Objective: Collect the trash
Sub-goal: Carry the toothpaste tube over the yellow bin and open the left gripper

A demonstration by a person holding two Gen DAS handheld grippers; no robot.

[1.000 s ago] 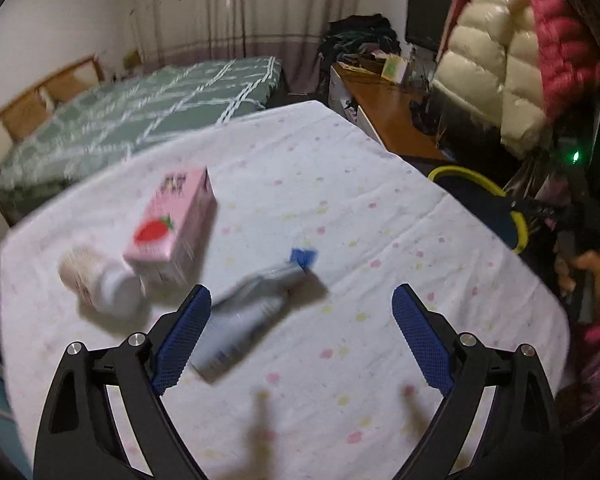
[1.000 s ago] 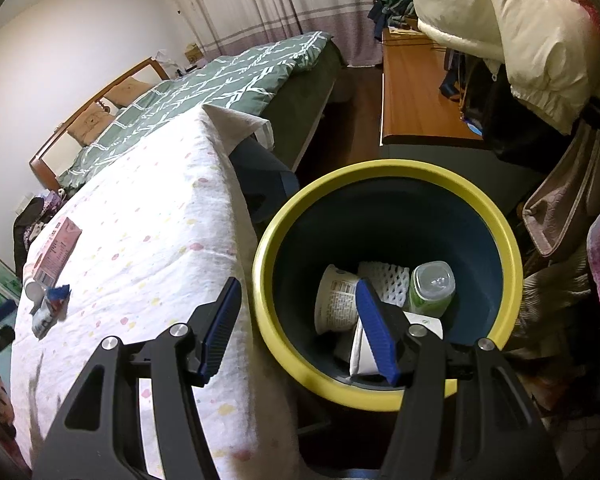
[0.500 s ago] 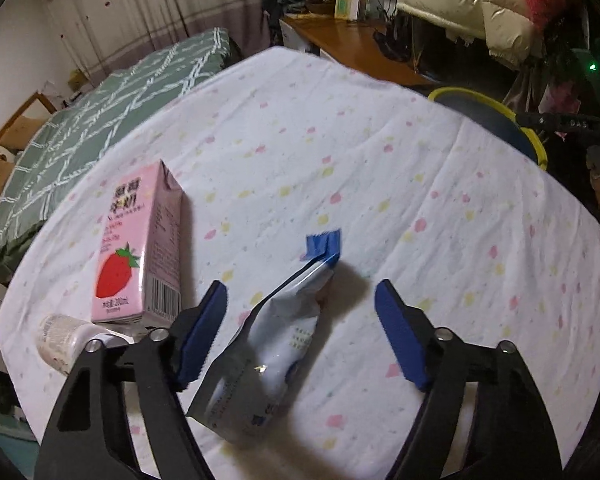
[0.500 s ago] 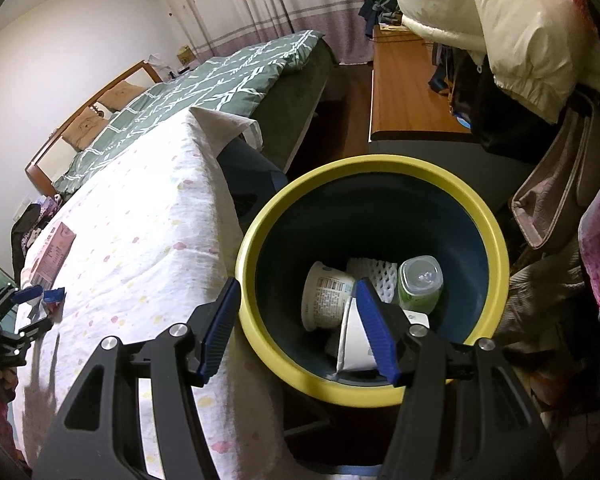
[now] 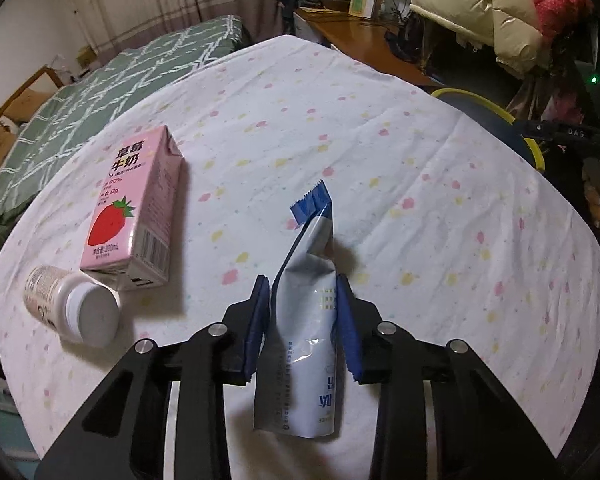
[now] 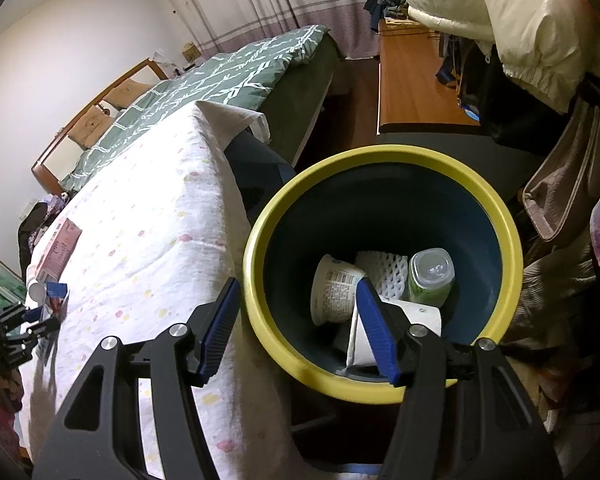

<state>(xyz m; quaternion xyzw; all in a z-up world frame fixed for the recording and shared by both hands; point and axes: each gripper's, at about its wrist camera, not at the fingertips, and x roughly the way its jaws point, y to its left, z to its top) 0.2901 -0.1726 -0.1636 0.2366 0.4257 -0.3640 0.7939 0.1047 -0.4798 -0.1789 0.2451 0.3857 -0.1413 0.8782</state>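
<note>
My left gripper (image 5: 303,326) is shut on a silver-and-blue foil pouch (image 5: 308,320) that lies on the spotted white tablecloth (image 5: 420,208). A pink strawberry milk carton (image 5: 134,208) and a small white bottle (image 5: 70,309) lie to its left. My right gripper (image 6: 298,326) is open and empty, held above the near rim of the yellow-rimmed dark bin (image 6: 500,216). The bin holds a yogurt cup (image 6: 334,288), a foam net (image 6: 382,272), a green clear-lidded bottle (image 6: 432,276) and a white cup (image 6: 380,328). The bin's rim also shows in the left wrist view (image 5: 496,110).
The bin stands beside the table's right edge. A wooden desk (image 6: 412,80) with hanging puffer jackets (image 6: 520,16) is behind it. A green-quilted bed (image 6: 220,84) lies beyond the table. The left gripper shows far off at the table's far end (image 6: 24,320).
My left gripper has moved in over the pouch and closed its fingers on it. My right gripper has stayed open over the bin, shifting only slightly.
</note>
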